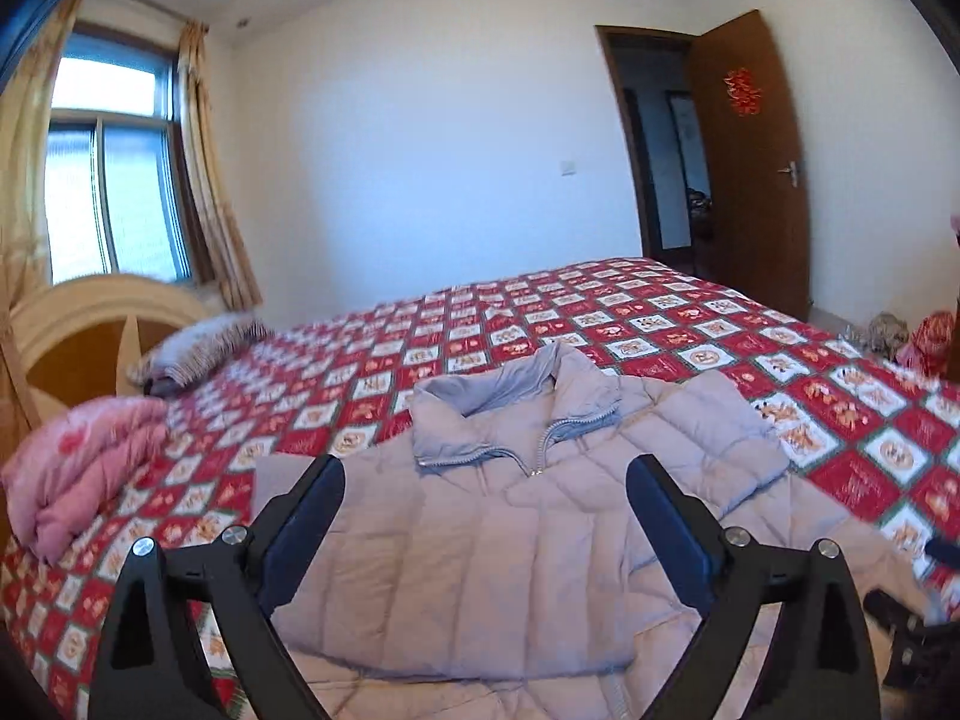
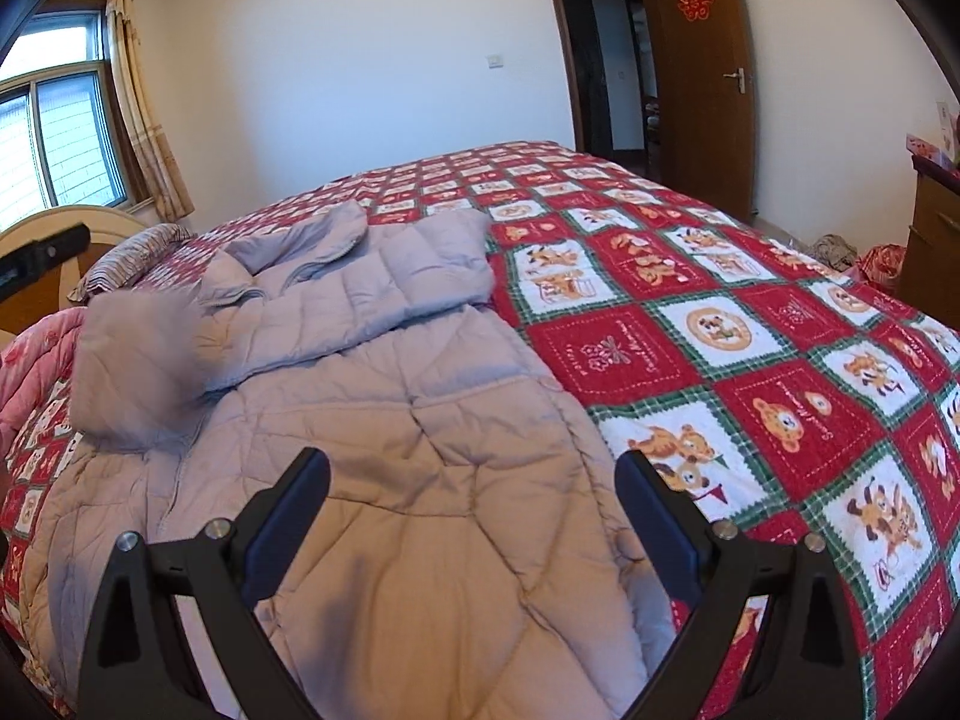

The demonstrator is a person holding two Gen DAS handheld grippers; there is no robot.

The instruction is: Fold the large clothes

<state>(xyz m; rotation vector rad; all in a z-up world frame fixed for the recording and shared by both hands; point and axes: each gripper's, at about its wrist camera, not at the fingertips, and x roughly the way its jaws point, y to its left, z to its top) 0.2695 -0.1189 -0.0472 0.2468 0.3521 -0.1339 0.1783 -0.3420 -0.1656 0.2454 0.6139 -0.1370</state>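
Note:
A large pale lilac quilted down coat (image 1: 504,546) lies on the bed, collar and zip facing away from me. It also shows in the right wrist view (image 2: 384,420), where both sleeves lie folded across the chest. My left gripper (image 1: 486,480) is open and empty, hovering over the coat's chest below the collar. My right gripper (image 2: 474,480) is open and empty, over the coat's lower part near its right edge. Part of the other gripper shows at the right edge of the left wrist view (image 1: 918,624) and at the left edge of the right wrist view (image 2: 42,258).
The bed has a red and white patchwork cover (image 2: 750,324). A folded pink quilt (image 1: 84,468) and a striped pillow (image 1: 198,348) lie by the wooden headboard (image 1: 90,330). A wooden cabinet (image 2: 933,228), bags on the floor (image 2: 882,264) and an open door (image 2: 702,72) are at the right.

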